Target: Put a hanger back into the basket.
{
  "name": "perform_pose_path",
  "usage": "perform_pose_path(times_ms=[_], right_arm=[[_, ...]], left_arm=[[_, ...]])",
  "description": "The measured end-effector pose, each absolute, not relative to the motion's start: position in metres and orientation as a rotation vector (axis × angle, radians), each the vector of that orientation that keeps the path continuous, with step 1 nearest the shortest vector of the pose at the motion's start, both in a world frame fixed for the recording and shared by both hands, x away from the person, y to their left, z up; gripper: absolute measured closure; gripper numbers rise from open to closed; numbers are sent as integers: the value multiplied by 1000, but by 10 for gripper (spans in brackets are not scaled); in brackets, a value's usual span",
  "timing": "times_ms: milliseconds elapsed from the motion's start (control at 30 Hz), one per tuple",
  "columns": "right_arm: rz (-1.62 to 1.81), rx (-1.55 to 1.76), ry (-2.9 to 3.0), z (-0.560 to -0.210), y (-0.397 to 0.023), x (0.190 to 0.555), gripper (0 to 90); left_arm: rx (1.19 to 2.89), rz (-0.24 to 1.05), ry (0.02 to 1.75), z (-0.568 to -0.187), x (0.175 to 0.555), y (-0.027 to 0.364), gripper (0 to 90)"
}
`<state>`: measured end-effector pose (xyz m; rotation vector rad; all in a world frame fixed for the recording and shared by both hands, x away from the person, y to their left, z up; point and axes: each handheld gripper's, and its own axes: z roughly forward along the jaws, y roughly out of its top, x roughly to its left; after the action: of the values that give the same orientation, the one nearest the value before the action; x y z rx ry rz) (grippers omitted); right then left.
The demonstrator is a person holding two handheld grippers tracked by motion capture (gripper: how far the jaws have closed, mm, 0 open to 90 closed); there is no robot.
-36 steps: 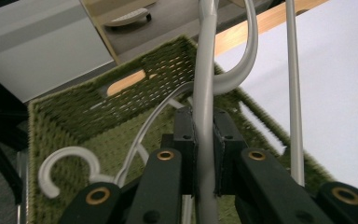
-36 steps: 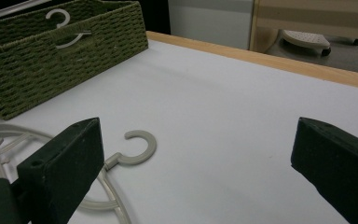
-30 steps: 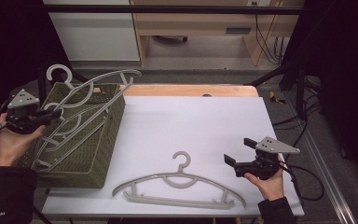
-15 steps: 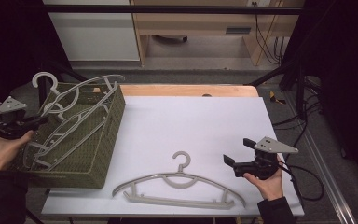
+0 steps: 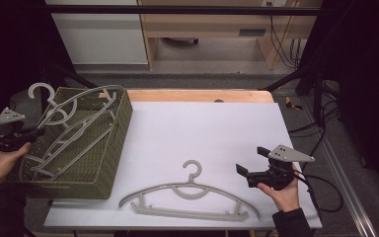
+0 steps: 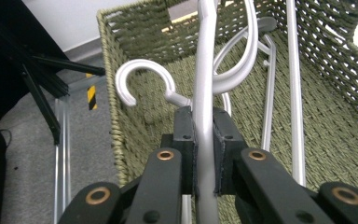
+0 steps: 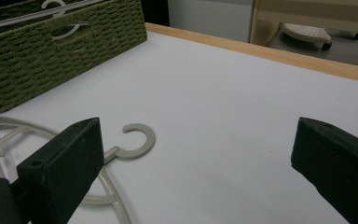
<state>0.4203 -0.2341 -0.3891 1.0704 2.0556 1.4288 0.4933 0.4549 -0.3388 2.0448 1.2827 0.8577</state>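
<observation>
The hanger held in the left claw is pale grey plastic, with a smooth rounded bar and an open curled hook that sticks up past the far left corner of the basket. Its curved shoulders slope down into the basket, resting over a second hanger of the same colour that lies inside. The left claw is clamped on the bar near the neck, its two black pads pressed flat against either side. The basket is olive green, woven, and sits at the left edge of the white surface. A third hanger lies flat on the surface near the front edge. Just to its right, the right claw hovers with its jaws spread wide and nothing between them.
</observation>
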Motion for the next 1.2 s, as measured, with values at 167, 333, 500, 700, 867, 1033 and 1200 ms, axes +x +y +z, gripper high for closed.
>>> perform_pose_path(times_ms=[167,333,500,700,867,1033,1200], right_arm=[[1425,1071,2062,-390,-234,421,27],[1417,1067,2071,-390,-233,421,26],[1415,1068,2073,-390,-233,421,26],[1419,1062,2070,-390,-234,421,26],[1427,1067,2063,-389,-234,420,26],[1432,1065,2064,-388,-235,419,27],[1433,1046,2066,-387,-235,419,34]], left_arm=[[2063,843,1307,-349,493,459,822],[2135,840,1307,-362,497,452,820],[2160,783,1319,-376,504,441,817],[2175,696,1384,-388,508,440,809],[2135,731,1404,-385,508,441,733],[2092,767,1374,-379,503,436,654],[2019,778,1299,-364,493,424,599]])
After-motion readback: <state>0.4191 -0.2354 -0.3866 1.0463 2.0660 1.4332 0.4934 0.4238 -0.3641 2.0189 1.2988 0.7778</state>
